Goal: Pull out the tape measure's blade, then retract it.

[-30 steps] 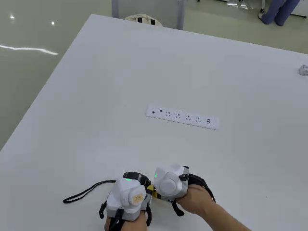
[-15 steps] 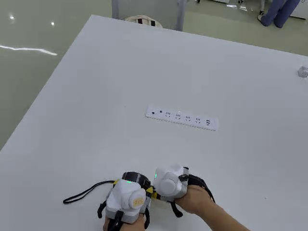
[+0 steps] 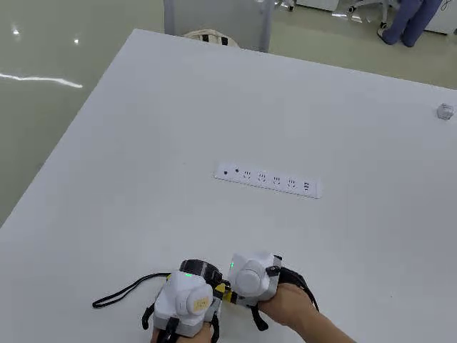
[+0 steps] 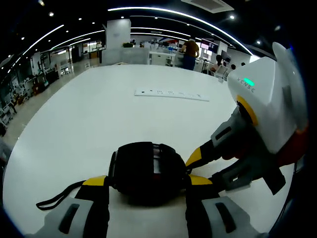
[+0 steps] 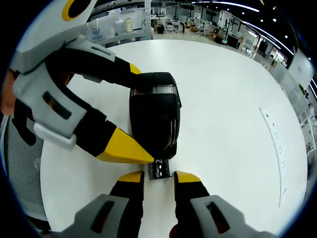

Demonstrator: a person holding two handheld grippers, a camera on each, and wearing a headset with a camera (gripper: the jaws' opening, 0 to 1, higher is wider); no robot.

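clamping the black round-bodied tape measure (image 4: pixel 148 166) on the white desk (image 3: pixel 214 107), the left tongs (image 4: pixel 147 181) squeeze its case; the right tongs (image 5: pixel 159 177) sit narrowly parted around the blade tip (image 5: pixel 159 168), and i cannot tell if they pinch it

A broad white table (image 3: pixel 143 143) carries a white power strip (image 3: pixel 268 179) lying flat near its middle. Well nearer than the strip, by the near edge, a black tape measure (image 4: pixel 146 171) rests on the tabletop, its black strap (image 3: pixel 121 291) trailing along the surface to the left. Far right of the strip, beyond it, sits a small clear object (image 3: pixel 445 111).
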